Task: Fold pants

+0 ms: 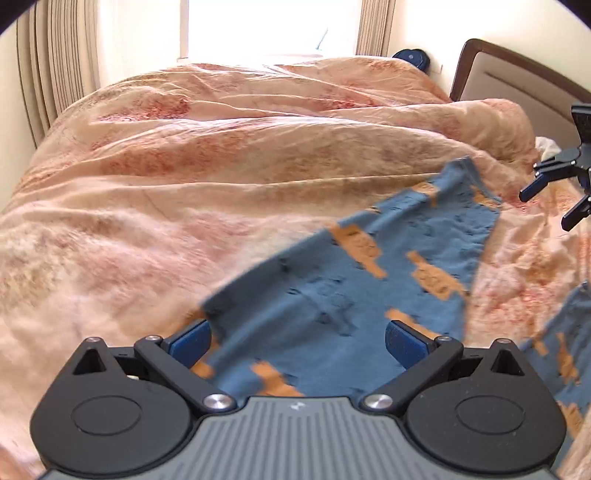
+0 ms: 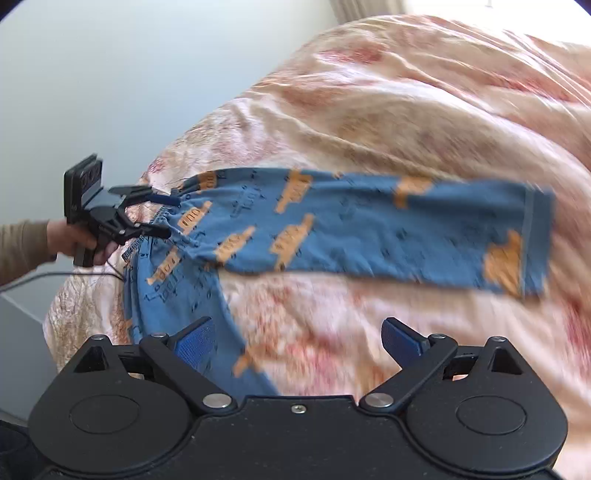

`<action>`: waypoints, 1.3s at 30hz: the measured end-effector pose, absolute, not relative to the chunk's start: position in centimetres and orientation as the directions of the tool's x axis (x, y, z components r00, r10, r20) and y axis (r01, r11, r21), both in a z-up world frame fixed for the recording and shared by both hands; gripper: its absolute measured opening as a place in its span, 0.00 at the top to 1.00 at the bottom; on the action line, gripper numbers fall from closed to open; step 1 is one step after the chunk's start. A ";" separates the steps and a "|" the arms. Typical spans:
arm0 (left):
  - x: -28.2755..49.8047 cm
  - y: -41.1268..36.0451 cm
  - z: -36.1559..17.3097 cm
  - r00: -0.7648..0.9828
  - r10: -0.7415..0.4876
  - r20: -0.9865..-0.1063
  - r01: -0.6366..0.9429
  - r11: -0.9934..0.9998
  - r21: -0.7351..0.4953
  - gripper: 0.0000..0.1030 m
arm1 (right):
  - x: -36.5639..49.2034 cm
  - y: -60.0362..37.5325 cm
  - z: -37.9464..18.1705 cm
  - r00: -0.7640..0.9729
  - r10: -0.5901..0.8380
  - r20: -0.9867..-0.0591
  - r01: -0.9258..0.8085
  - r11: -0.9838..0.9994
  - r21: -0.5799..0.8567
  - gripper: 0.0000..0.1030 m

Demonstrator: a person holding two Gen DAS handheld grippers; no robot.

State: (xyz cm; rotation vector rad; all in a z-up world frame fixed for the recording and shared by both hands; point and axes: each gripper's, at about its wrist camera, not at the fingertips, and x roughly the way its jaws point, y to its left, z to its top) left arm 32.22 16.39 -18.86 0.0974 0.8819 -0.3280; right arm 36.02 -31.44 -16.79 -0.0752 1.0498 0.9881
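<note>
- The pants (image 2: 332, 229) are blue with orange vehicle prints, spread out on a rumpled peach floral duvet (image 2: 424, 110) that covers the bed. One leg runs straight across the right wrist view with its cuff at the far right; the other leg comes down toward the camera.
- Left gripper (image 2: 162, 218) is right at the waistband end. In its own view the blue pads (image 1: 190, 345) are spread wide with blue fabric lying between and under them, nothing pinched. From the right wrist view its fingers sit either side of the gathered waistband, but I can't tell if they're actually touching it.
- Right gripper (image 2: 297, 343) is wide open too, holding nothing, hovering over the near leg and bare duvet.
- Further out: a dark wood headboard (image 1: 517, 81), beige curtains (image 1: 59, 55) and a bright window (image 1: 269, 26).
- Both views are a bit motion-blurred.
</note>
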 end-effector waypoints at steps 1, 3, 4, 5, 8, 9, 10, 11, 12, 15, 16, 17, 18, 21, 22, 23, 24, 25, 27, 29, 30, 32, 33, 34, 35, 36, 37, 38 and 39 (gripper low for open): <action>33.5 17.7 -18.9 0.577 -0.226 -0.785 0.329 0.944 -0.030 0.01 | 37.8 -28.8 -17.2 0.118 0.650 -0.750 -0.748 0.555 0.364 0.09; 35.7 19.5 -19.3 0.557 -0.196 -0.807 0.335 0.942 0.002 0.05 | 41.0 -24.4 -17.8 0.103 0.651 -0.752 -0.798 0.505 0.328 0.12; 36.6 20.0 -19.6 0.540 -0.196 -0.819 0.345 0.939 0.002 0.11 | 42.6 -22.3 -18.1 0.103 0.648 -0.754 -0.819 0.486 0.306 0.12; 37.4 20.3 -19.9 0.525 -0.198 -0.828 0.354 0.935 0.001 0.21 | 44.0 -20.5 -18.5 0.102 0.639 -0.762 -0.832 0.475 0.287 0.13; 38.6 20.8 -21.9 0.455 -0.186 -0.871 0.406 0.914 0.016 0.45 | 47.2 -16.8 -19.5 0.107 0.592 -0.799 -0.852 0.468 0.233 0.13; 38.7 20.6 -22.5 0.437 -0.184 -0.880 0.430 0.903 0.024 0.48 | 48.0 -15.8 -19.8 0.107 0.573 -0.813 -0.861 0.462 0.213 0.13; 38.5 20.4 -23.1 0.422 -0.188 -0.887 0.452 0.892 0.026 0.52 | 48.5 -15.0 -20.1 0.109 0.555 -0.825 -0.868 0.457 0.193 0.13; 38.5 20.3 -23.5 0.412 -0.192 -0.891 0.467 0.884 0.025 0.60 | 48.9 -14.2 -20.4 0.108 0.546 -0.831 -0.874 0.450 0.181 0.13; 38.1 20.1 -24.1 0.406 -0.199 -0.892 0.486 0.874 0.026 0.66 | 49.2 -13.7 -20.5 0.102 0.544 -0.833 -0.881 0.437 0.178 0.13; 37.0 20.1 -24.1 0.427 -0.226 -0.875 0.529 0.848 0.039 0.96 | 50.1 -12.0 -21.0 0.101 0.528 -0.843 -0.904 0.403 0.144 0.15; 36.4 20.0 -23.7 0.438 -0.240 -0.866 0.550 0.834 0.048 0.96 | 50.3 -11.4 -21.4 0.103 0.512 -0.853 -0.915 0.384 0.120 0.16; 35.8 19.9 -23.5 0.445 -0.251 -0.860 0.570 0.820 0.056 0.97 | 50.4 -10.9 -21.7 0.107 0.494 -0.863 -0.926 0.365 0.094 0.20; 35.3 19.8 -23.2 0.452 -0.258 -0.854 0.585 0.809 0.065 0.99 | 50.7 -10.4 -22.2 0.105 0.478 -0.872 -0.935 0.347 0.077 0.23; 33.3 19.1 -22.1 0.476 -0.286 -0.832 0.631 0.770 0.097 0.99 | 51.2 -9.0 -23.3 0.080 0.430 -0.899 -0.956 0.287 0.052 0.31; 32.8 19.0 -21.7 0.480 -0.299 -0.825 0.645 0.758 0.101 0.99 | 51.3 -8.6 -23.7 0.072 0.415 -0.907 -0.963 0.267 0.046 0.33; 32.2 18.8 -21.5 0.487 -0.304 -0.818 0.654 0.748 0.112 0.99 | 51.4 -8.1 -24.0 0.062 0.400 -0.915 -0.969 0.242 0.040 0.38; 31.7 18.6 -21.2 0.491 -0.312 -0.814 0.665 0.738 0.118 0.99 | 51.5 -7.6 -24.3 0.061 0.388 -0.920 -0.973 0.227 0.031 0.41; 31.3 18.4 -20.8 0.491 -0.330 -0.807 0.676 0.728 0.114 0.99 | 51.7 -7.2 -24.5 0.054 0.382 -0.923 -0.976 0.217 0.033 0.41; 30.6 18.4 -20.3 0.493 -0.356 -0.794 0.686 0.720 0.103 0.99 | 52.0 -6.5 -24.9 0.038 0.359 -0.933 -0.982 0.188 0.033 0.41; 30.2 18.4 -20.0 0.499 -0.362 -0.787 0.683 0.723 0.100 0.99 | 52.3 -5.8 -25.4 0.032 0.316 -0.948 -0.988 0.156 0.019 0.41; 30.2 18.4 -20.0 0.500 -0.357 -0.789 0.676 0.730 0.098 0.99 | 52.4 -5.5 -25.7 0.016 0.296 -0.955 -0.989 0.145 0.028 0.43; 30.1 18.5 -20.0 0.506 -0.351 -0.788 0.669 0.737 0.101 0.99 | 52.4 -5.4 -25.9 -0.003 0.266 -0.964 -0.992 0.119 0.036 0.90; 30.2 18.5 -20.0 0.515 -0.339 -0.787 0.661 0.741 0.113 0.99 | 52.5 -5.6 -25.8 -0.019 0.260 -0.965 -0.991 0.124 0.053 0.99; 30.1 18.6 -19.9 0.526 -0.330 -0.784 0.651 0.749 0.121 0.99 | 52.4 -5.9 -25.6 -0.024 0.271 -0.962 -0.990 0.127 0.060 1.00; 29.9 18.7 -19.7 0.537 -0.325 -0.779 0.640 0.758 0.126 0.99 | 52.0 -6.4 -25.1 -0.019 0.290 -0.957 -0.992 0.114 0.054 1.00; 29.7 18.8 -19.4 0.548 -0.325 -0.771 0.630 0.767 0.124 0.99 | 51.6 -6.9 -24.4 -0.015 0.307 -0.951 -0.992 0.111 0.052 1.00; 29.4 18.9 -19.0 0.559 -0.326 -0.763 0.619 0.775 0.122 0.99 | 51.1 -7.5 -23.6 0.003 0.333 -0.943 -0.991 0.124 0.041 1.00; 28.9 19.0 -18.7 0.568 -0.326 -0.756 0.611 0.782 0.122 0.99 | 50.4 -8.3 -22.6 0.016 0.363 -0.932 -0.990 0.136 0.036 1.00; 28.4 19.0 -18.2 0.576 -0.329 -0.749 0.606 0.787 0.120 0.99 | 49.4 -9.2 -21.6 0.018 0.397 -0.918 -0.990 0.137 0.040 1.00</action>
